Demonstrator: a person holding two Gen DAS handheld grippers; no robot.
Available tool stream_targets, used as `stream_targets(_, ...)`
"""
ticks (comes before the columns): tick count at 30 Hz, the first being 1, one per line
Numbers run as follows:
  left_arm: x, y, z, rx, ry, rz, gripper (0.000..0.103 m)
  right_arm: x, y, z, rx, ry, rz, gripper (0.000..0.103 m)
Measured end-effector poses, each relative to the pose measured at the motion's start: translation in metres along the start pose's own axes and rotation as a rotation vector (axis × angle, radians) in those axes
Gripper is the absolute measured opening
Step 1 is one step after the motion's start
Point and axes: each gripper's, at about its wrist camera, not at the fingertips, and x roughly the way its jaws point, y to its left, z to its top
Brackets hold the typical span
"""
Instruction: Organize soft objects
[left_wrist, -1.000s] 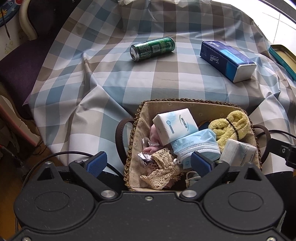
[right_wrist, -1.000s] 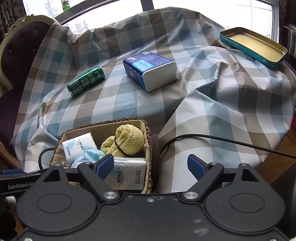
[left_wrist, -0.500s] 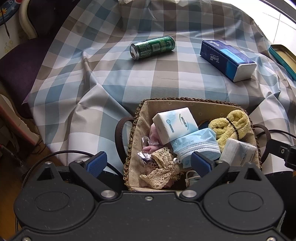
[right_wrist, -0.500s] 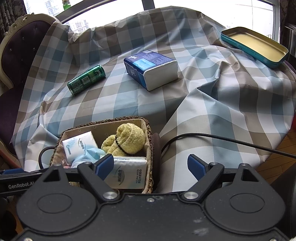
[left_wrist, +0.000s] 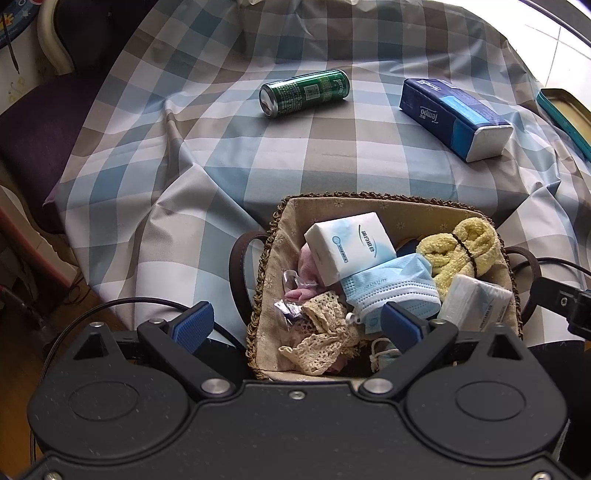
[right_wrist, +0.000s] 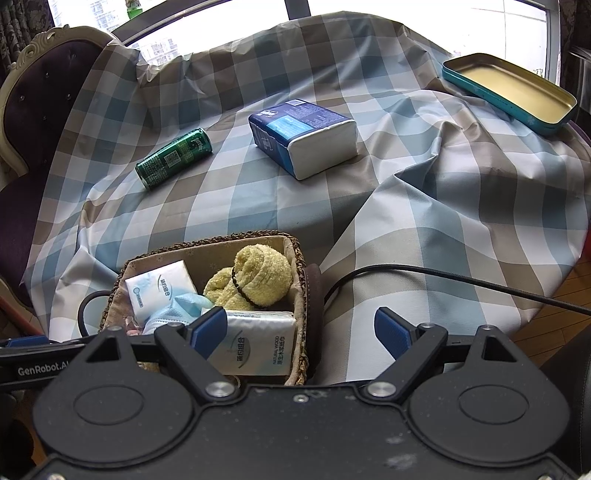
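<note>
Both grippers are spread wide and empty above the woven basket (right_wrist: 301, 258) of soft items. Right gripper (right_wrist: 301, 330) is nearer the blue tissue pack (right_wrist: 303, 142), lying ahead on the tablecloth, long axis slanting toward it; left gripper (left_wrist: 297, 325) sits further off.

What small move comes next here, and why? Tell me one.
Probably reach the right hand-held gripper forward toward the blue tissue pack. It looks like the one soft item outside the basket, lying on the tablecloth beside the green can. Both the right and the left hand-held gripper are open and hold nothing, and the pack lies more directly ahead in the right view.
</note>
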Motion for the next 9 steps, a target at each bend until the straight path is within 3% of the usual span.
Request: stream_targets(9,0.0005,-0.0004,-0.0002,-0.003,0.004,-0.001,0.095,-0.0001,0.0002,0.0000,0.001,0.000,0.000,0.087)
